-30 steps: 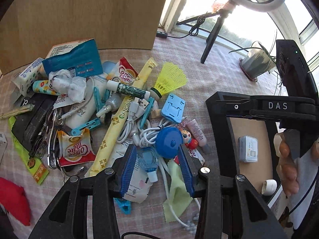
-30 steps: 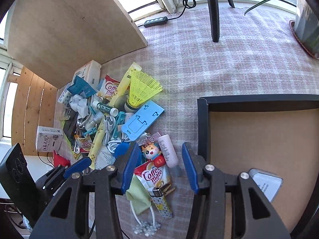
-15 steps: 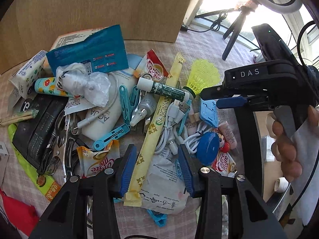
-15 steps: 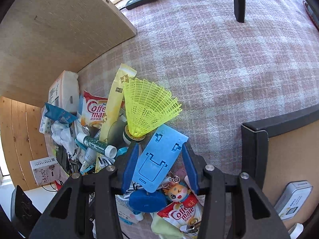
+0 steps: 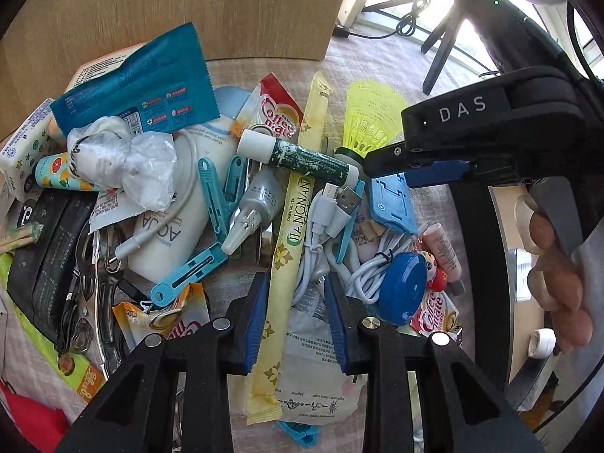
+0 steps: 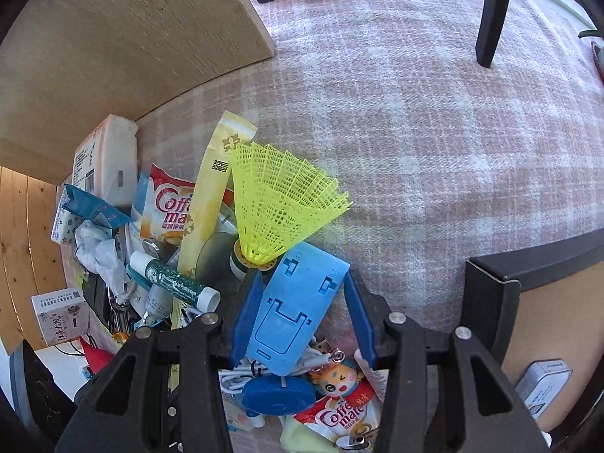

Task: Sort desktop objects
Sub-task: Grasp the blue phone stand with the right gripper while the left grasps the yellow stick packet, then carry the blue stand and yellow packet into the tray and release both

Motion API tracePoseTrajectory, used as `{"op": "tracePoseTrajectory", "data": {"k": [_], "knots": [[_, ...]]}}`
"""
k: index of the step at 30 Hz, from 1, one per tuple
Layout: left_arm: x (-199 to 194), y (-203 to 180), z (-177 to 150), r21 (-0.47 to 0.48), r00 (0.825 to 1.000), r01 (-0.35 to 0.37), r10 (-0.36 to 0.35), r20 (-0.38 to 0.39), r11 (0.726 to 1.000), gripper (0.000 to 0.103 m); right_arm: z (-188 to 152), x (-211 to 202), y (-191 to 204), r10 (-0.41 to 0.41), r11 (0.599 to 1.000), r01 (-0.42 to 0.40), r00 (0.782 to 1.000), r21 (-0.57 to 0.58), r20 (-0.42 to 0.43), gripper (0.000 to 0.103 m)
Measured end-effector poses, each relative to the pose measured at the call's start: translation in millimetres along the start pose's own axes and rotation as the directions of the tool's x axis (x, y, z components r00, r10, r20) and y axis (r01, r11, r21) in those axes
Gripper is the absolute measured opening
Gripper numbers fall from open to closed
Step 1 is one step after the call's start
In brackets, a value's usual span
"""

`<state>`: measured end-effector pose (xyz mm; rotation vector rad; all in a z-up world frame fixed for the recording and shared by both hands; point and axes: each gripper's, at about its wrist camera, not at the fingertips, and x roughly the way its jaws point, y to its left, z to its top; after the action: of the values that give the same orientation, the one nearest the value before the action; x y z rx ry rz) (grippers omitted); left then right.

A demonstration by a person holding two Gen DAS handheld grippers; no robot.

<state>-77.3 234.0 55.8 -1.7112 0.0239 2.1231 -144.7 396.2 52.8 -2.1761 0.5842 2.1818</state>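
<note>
While the left gripper is waiting spread wide over the long yellow tea packet in the messy pile, the right gripper is sitting spread around the blue phone stand, so next it is needing to squeeze and lift it to the black tray.

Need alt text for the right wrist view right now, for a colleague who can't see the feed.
The open right gripper straddles a blue phone stand on top of a pile of desk clutter, its fingers on either side. Just beyond lies a yellow shuttlecock on a pink checked tablecloth; a black tray sits to the right.
</note>
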Motion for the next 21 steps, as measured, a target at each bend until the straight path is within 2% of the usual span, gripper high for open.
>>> {"op": "tracePoseTrajectory", "data": {"k": [7, 10, 15, 18, 21], "knots": [[2, 8, -4, -0.041, 1.000, 0.021, -0.021, 0.000, 0.999, 0.014, -3, 2, 21, -0.058, 0.996, 0.057, 0.998, -0.061, -0.005, 0.047], [2, 10, -7, -0.047, 1.000, 0.030, -0.030, -0.003, 0.998, 0.014, -5, 3, 27, -0.058, 0.993, 0.057, 0.998, -0.105, -0.010, 0.046], [1, 9, -9, -0.045, 0.999, 0.034, -0.034, -0.001, 0.998, 0.014, -10, 1, 24, -0.058, 0.992, 0.055, 0.998, -0.118, -0.023, 0.036], [2, 9, -9, -0.045, 1.000, 0.026, -0.027, -0.009, 0.999, 0.014, -11, -2, 15, -0.054, 0.992, 0.051, 0.998, -0.113, -0.019, 0.037], [5, 8, -6, -0.054, 0.999, 0.035, -0.035, -0.009, 0.998, 0.015, -15, 3, 4, -0.060, 0.992, 0.053, 0.996, -0.117, -0.059, 0.037]]}}
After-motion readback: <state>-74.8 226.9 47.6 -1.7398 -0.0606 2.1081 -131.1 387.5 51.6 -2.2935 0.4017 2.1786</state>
